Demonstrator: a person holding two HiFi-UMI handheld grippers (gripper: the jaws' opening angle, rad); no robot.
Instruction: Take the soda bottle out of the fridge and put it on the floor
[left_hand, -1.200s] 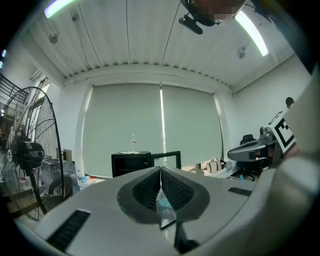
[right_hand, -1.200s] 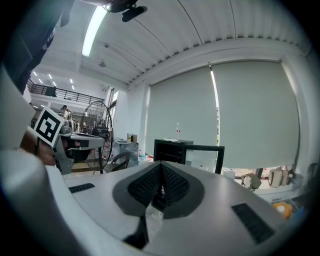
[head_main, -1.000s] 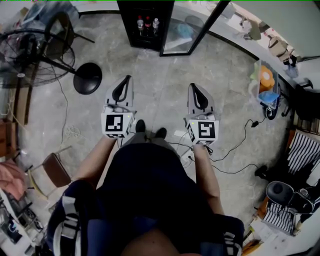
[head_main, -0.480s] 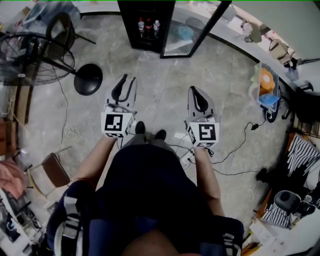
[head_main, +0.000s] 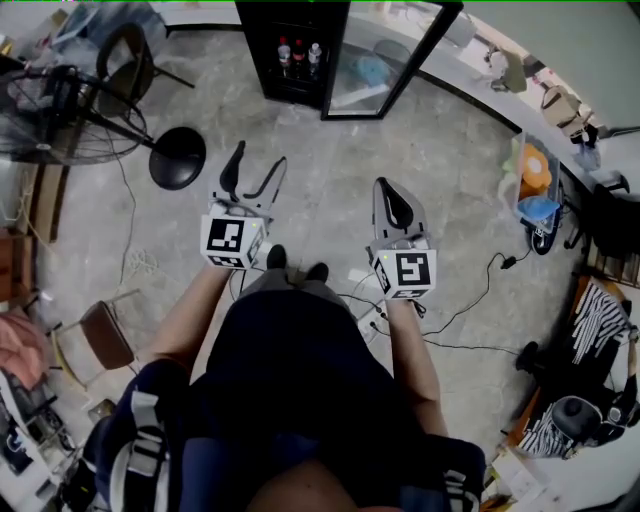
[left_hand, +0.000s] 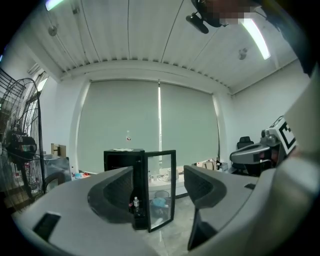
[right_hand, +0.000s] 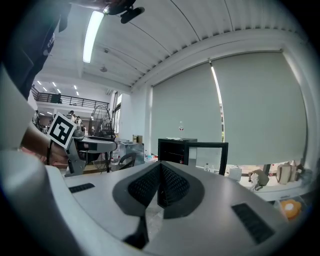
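A small black fridge (head_main: 290, 50) stands far ahead on the floor with its glass door (head_main: 385, 60) swung open. Several bottles (head_main: 297, 55) stand on a shelf inside; I cannot tell which one is the soda bottle. In the left gripper view one bottle (left_hand: 135, 202) shows inside the fridge (left_hand: 122, 165), beside the door (left_hand: 161, 187). My left gripper (head_main: 252, 172) has just been opening its jaws; they stand wide with nothing between them (left_hand: 159, 187). My right gripper (head_main: 393, 200) is shut and empty (right_hand: 159, 187). Both are held level, well short of the fridge.
A standing fan (head_main: 60, 110) with a round black base (head_main: 177, 158) is at the left. A brown chair (head_main: 105, 335) is at lower left. Cables (head_main: 470, 300) run across the floor on the right, near a crate (head_main: 535, 170) with blue and orange things.
The left gripper's jaws went from shut to wide open, and it shifted slightly ahead toward the fridge. The right gripper stayed shut and still.
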